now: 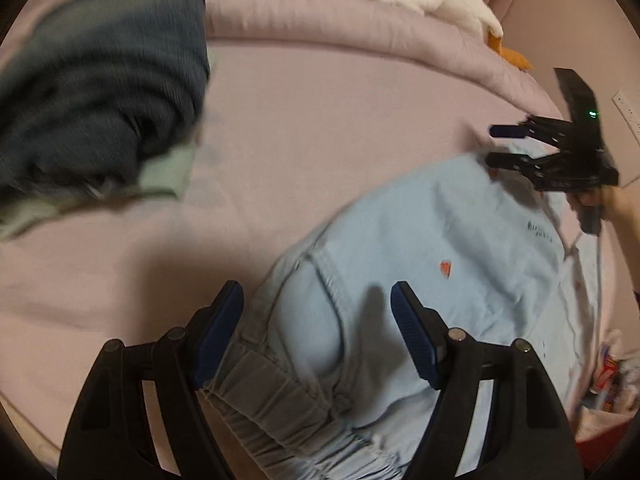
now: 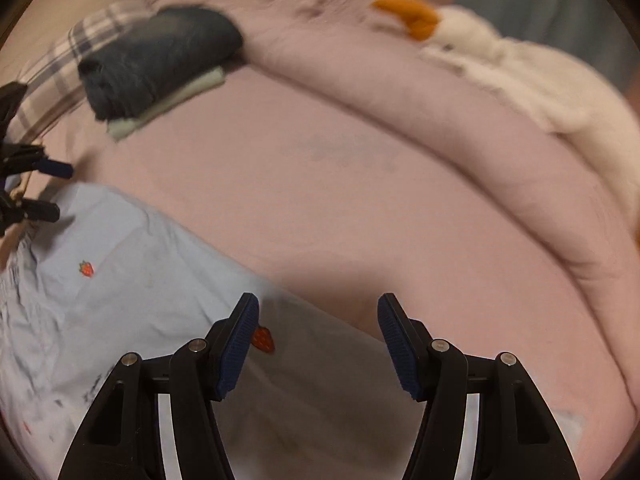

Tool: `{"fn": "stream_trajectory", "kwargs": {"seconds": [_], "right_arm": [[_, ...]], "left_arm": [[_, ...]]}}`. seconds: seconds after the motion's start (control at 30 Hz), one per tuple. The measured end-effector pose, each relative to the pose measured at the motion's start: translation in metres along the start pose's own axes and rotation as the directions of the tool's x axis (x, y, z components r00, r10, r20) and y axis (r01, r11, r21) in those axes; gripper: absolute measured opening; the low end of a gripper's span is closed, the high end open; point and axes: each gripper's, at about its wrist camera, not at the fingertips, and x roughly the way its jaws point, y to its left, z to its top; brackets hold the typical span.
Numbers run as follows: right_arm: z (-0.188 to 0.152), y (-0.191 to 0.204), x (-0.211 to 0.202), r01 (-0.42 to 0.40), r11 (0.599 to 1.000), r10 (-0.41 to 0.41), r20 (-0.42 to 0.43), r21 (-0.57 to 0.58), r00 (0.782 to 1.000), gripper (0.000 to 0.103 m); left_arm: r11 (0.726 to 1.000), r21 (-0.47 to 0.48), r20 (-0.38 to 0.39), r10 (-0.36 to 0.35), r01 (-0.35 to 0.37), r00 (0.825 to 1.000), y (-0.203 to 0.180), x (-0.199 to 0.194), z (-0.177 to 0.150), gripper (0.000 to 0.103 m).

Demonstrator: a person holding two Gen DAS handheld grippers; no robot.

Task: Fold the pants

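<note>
A pink bed [image 1: 328,120] is seen, with a rolled duvet [image 2: 400,92] and plush goose [image 2: 500,56] at its far side and folded clothes [image 1: 104,80] stacked apart. Light-blue pants [image 1: 460,240] are spread beneath both grippers: the left gripper [image 1: 318,332] is held open above the waistband, the right gripper [image 2: 318,344] open over the pants' edge. Bare sheet is left between pants and duvet.

A home bedroom: pink-sheeted bed [image 2: 360,200], plush goose [image 2: 500,56] (orange-billed), folded clothes [image 2: 156,60].
</note>
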Motion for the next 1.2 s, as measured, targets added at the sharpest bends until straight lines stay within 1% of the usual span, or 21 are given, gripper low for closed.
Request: {"fn": "stream_trajectory", "kwargs": {"seconds": [0.03,0.1,0.17,0.2,0.23,0.27,0.3,0.33,0.4,0.43,0.5,0.57,0.63,0.7,0.77,0.87,0.97,1.07,1.1,1.13,1.2], "right_arm": [[-0.002,-0.001,0.009,-0.012,1.000,0.012,-0.031,-0.004,0.999,0.063],[-0.008,-0.004,0.026,-0.058,0.998,0.059,-0.101,0.003,0.993,0.063],[-0.014,-0.005,0.024,-0.077,0.997,0.077,-0.086,0.006,0.993,0.063],[-0.016,-0.005,0.024,-0.085,0.996,0.086,-0.098,0.013,0.991,0.059],[-0.018,-0.003,0.022,-0.091,0.996,0.091,-0.109,0.009,0.990,0.054],[-0.018,0.000,0.020,-0.101,0.995,0.099,-0.116,-0.009,0.988,0.036],[-0.019,0.006,0.017,-0.104,0.994,0.099,-0.124,-0.034,0.987,0.010],[-0.021,0.014,0.013,-0.112,0.991,0.102,-0.137,-0.071,0.985,0.006],[-0.024,0.034,0.009,-0.066,0.982,0.038,-0.155,-0.175,0.987,0.006],[-0.024,0.039,0.007,-0.044,0.980,0.013,-0.156,-0.195,0.988,0.006],[-0.019,0.038,0.006,0.001,0.984,-0.025,-0.134,-0.180,0.991,0.005],[-0.017,0.037,0.010,0.065,0.984,-0.085,-0.111,-0.167,0.990,0.004],[-0.024,0.050,0.027,0.090,0.976,-0.121,-0.150,-0.196,0.981,0.004],[-0.025,0.064,0.028,0.136,0.959,-0.176,-0.144,-0.248,0.974,0.004],[-0.022,0.067,0.021,0.157,0.956,-0.197,-0.145,-0.249,0.970,0.003],[-0.015,0.074,-0.005,0.209,0.945,-0.238,-0.088,-0.250,0.967,0.003],[-0.023,0.087,-0.038,0.255,0.929,-0.270,-0.019,-0.268,0.963,0.003],[-0.033,0.092,-0.081,0.300,0.918,-0.293,0.066,-0.260,0.954,0.003],[-0.043,0.100,-0.101,0.327,0.911,-0.310,0.104,-0.250,0.945,0.003],[-0.029,0.094,-0.108,0.335,0.909,-0.314,0.121,-0.247,0.942,0.003],[-0.049,0.108,-0.138,0.354,0.903,-0.320,0.170,-0.243,0.932,0.003]], "left_arm": [[1.000,0.007,-0.029,0.011,-0.010,1.000,0.002,0.005,-0.001,0.075],[0.999,0.023,-0.038,0.025,-0.024,0.999,0.001,0.007,-0.006,0.069],[0.999,0.036,-0.025,0.020,-0.019,0.999,0.000,0.001,-0.009,0.053],[0.999,0.051,-0.026,0.016,-0.015,1.000,-0.002,-0.001,-0.012,0.049],[0.998,0.063,-0.027,0.011,-0.009,1.000,-0.003,-0.003,-0.014,0.038],[0.997,0.072,-0.032,-0.007,0.009,0.999,-0.005,-0.006,-0.015,0.030],[0.996,0.086,-0.029,-0.007,0.009,1.000,-0.007,-0.008,-0.017,0.029],[0.995,0.103,-0.025,0.015,-0.012,1.000,-0.012,-0.010,-0.018,0.029],[0.993,0.102,-0.025,0.059,-0.056,0.998,-0.017,-0.011,-0.015,0.027],[0.991,0.101,-0.015,0.094,-0.092,0.995,-0.019,-0.010,-0.012,0.026],[0.989,0.065,-0.008,0.133,-0.132,0.991,-0.016,-0.007,-0.008,0.026],[0.988,0.045,-0.033,0.147,-0.145,0.989,-0.016,0.005,-0.011,0.028],[0.979,0.079,-0.026,0.189,-0.186,0.982,-0.027,0.009,-0.012,0.028],[0.969,0.113,-0.036,0.225,-0.220,0.974,-0.039,0.010,-0.010,0.028],[0.964,0.110,-0.033,0.245,-0.240,0.969,-0.049,0.005,-0.009,0.022],[0.942,0.153,0.018,0.300,-0.299,0.954,-0.072,-0.004,-0.010,0.020],[0.934,0.143,0.064,0.321,-0.327,0.945,-0.088,-0.021,-0.018,0.019],[0.911,0.171,0.135,0.355,-0.375,0.925,-0.102,-0.048,-0.036,0.019],[0.901,0.184,0.154,0.368,-0.393,0.917,-0.100,-0.059,-0.042,0.019],[0.886,0.206,0.176,0.385,-0.416,0.906,-0.110,-0.067,-0.049,0.019],[0.825,0.273,0.254,0.435,-0.496,0.864,-0.135,-0.085,-0.070,0.016]]}}
